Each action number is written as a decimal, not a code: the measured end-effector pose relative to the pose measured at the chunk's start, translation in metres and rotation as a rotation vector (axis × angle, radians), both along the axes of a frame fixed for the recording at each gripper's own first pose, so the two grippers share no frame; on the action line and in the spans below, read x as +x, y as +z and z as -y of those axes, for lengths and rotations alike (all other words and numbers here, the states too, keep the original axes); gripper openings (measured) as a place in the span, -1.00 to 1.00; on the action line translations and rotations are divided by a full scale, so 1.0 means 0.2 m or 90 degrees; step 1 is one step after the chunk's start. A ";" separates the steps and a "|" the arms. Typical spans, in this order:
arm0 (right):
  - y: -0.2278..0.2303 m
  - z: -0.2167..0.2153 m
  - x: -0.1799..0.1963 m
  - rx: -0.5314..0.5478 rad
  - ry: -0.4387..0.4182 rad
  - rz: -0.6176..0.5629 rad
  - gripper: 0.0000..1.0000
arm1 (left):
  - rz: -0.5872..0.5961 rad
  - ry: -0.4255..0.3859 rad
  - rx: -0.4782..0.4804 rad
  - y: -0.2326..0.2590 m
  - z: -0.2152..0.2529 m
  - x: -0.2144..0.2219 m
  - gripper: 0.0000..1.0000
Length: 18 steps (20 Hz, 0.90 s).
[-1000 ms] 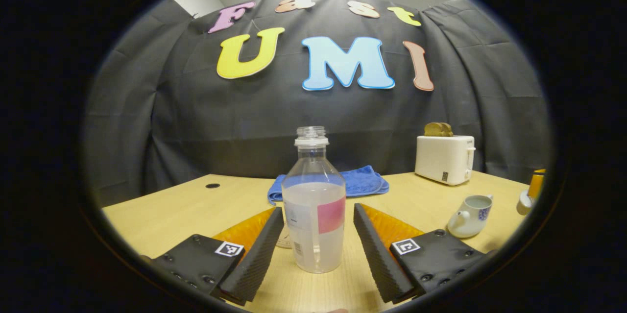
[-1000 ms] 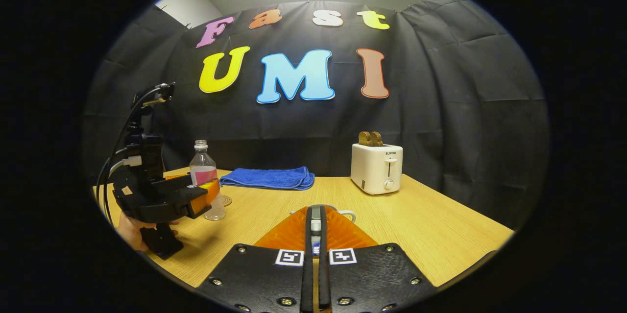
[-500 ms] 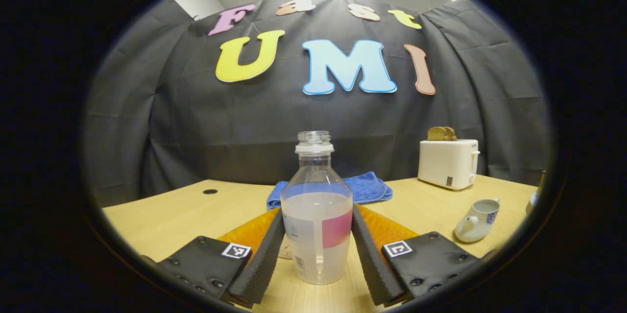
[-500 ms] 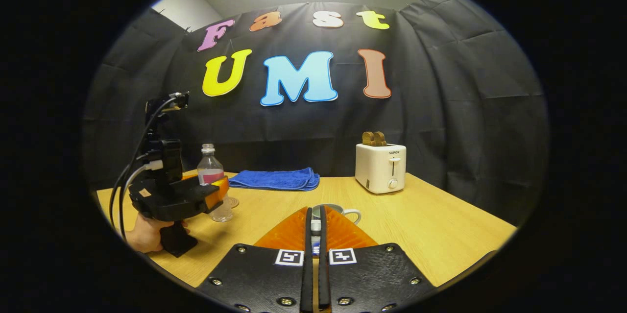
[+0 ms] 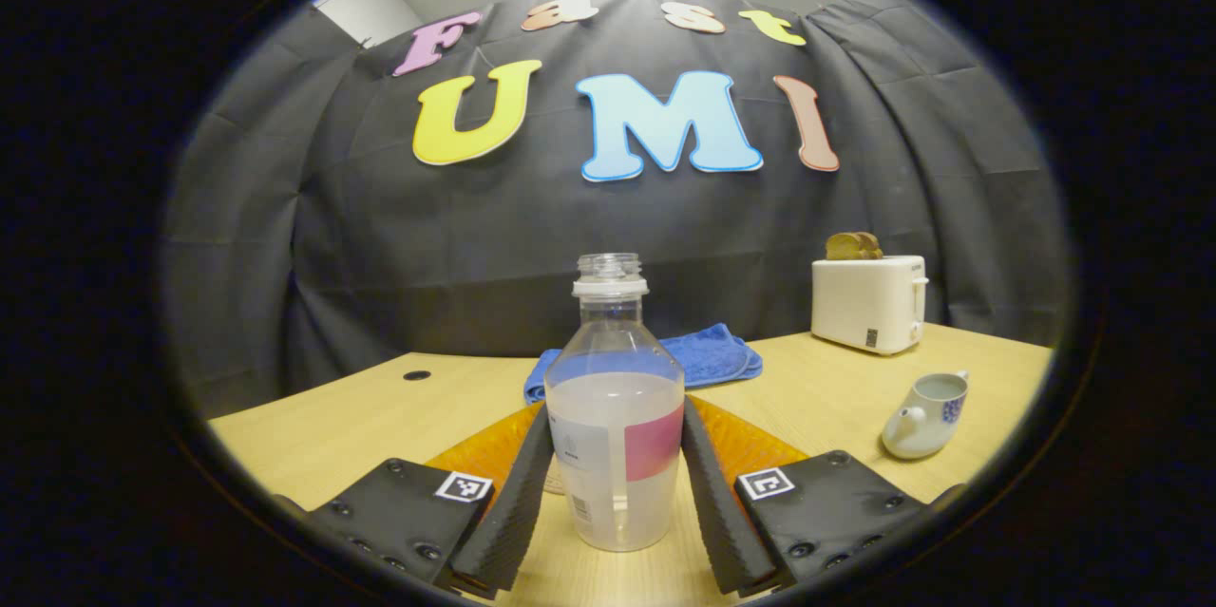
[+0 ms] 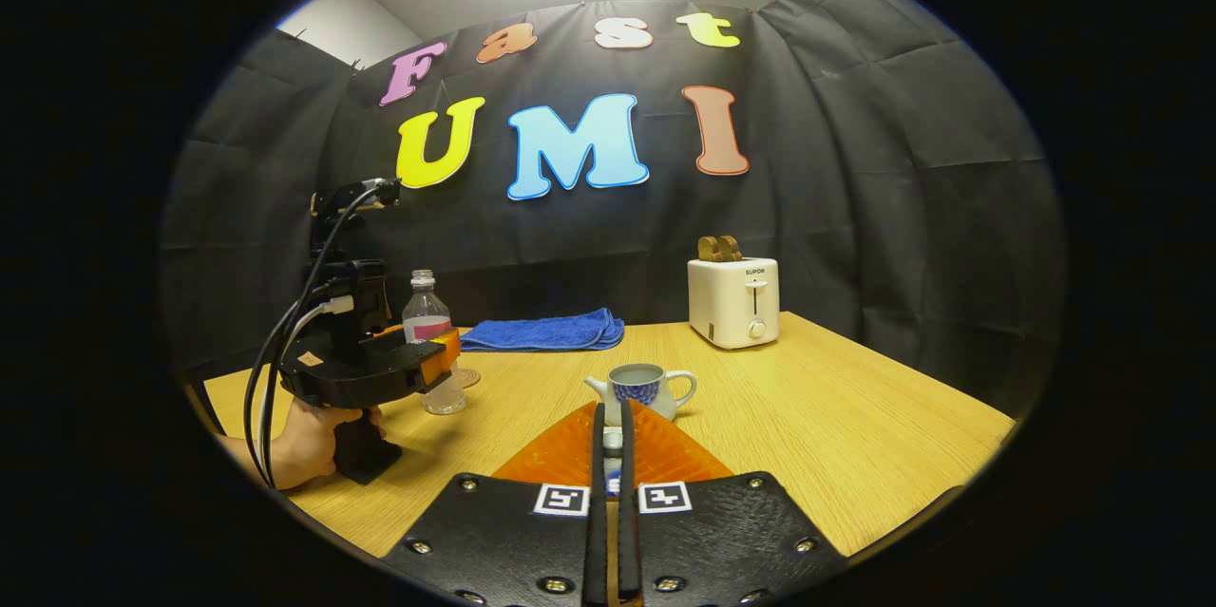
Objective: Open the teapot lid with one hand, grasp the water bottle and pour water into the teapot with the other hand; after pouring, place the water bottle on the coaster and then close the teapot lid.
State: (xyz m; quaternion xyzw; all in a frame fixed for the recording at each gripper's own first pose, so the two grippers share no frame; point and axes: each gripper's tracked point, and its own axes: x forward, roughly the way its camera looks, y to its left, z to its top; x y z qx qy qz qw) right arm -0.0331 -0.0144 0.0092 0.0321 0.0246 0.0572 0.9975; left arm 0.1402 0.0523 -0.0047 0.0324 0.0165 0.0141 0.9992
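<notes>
A clear water bottle (image 5: 615,436) with a pink label, uncapped and about half full, stands between my left gripper's (image 5: 616,417) fingers, which press on both its sides. In the right gripper view that left gripper (image 6: 418,365) and the bottle (image 6: 429,331) are at the left, with a round coaster (image 6: 467,377) just behind them. The white teapot (image 6: 646,388) with a blue pattern stands lidless in front of my right gripper (image 6: 611,412). That gripper is shut on the small white teapot lid (image 6: 614,439). The teapot (image 5: 926,412) sits at the right in the left gripper view.
A white toaster (image 6: 733,301) with bread slices stands at the back right of the wooden table (image 6: 855,436). A folded blue towel (image 6: 546,333) lies at the back. A hand (image 6: 304,436) holds the left gripper's handle. A cable hole (image 5: 415,375) is at the far left.
My left gripper's fingers have closed onto the bottle's sides. The right gripper has drawn back and up with the lid, so the open teapot now shows in front of it.
</notes>
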 end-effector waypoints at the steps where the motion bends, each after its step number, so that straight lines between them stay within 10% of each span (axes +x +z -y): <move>1: 0.00 0.01 0.00 -0.006 -0.003 0.001 -0.91 | -0.001 -0.004 0.011 0.01 0.01 -0.01 0.69; 18: -0.06 0.06 -0.28 -0.028 -0.015 0.018 -0.91 | 0.000 -0.122 0.448 -0.01 0.46 -0.04 0.69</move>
